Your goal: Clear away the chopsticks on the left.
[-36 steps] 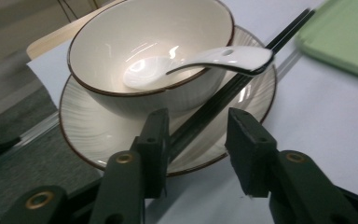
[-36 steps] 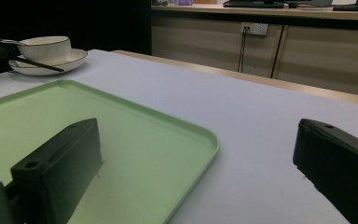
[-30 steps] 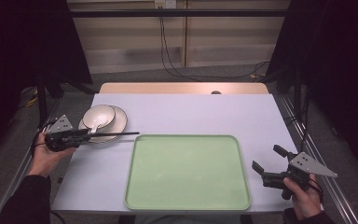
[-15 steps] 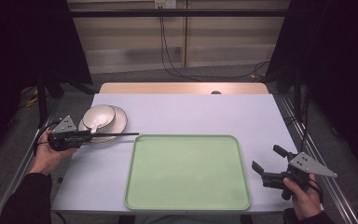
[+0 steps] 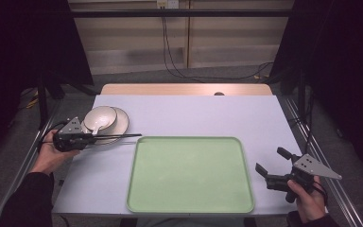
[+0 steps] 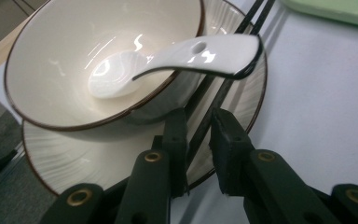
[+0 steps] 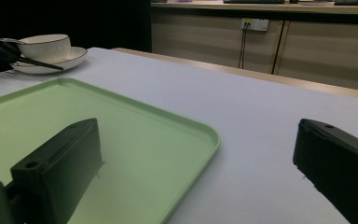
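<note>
At the table's left a white bowl (image 5: 100,118) stands on a white plate (image 5: 120,122), with a white spoon (image 6: 205,51) resting in the bowl (image 6: 74,42). Black chopsticks (image 5: 118,136) stick out to the right over the plate's near rim, toward the green tray (image 5: 189,175). My left gripper (image 5: 90,137) grips their near end. Its jaws have just been closing, and in the left gripper view (image 6: 198,116) the chopsticks (image 6: 216,91) fill the gap between them. My right gripper (image 5: 270,159) hovers open right of the tray, with nothing between its jaws (image 7: 196,128).
The tray (image 7: 121,140) takes up the middle front of the pale table (image 5: 194,118). Metal rails (image 5: 328,170) run along both table sides. Cables hang against the far wall behind a wooden strip (image 5: 184,89).
</note>
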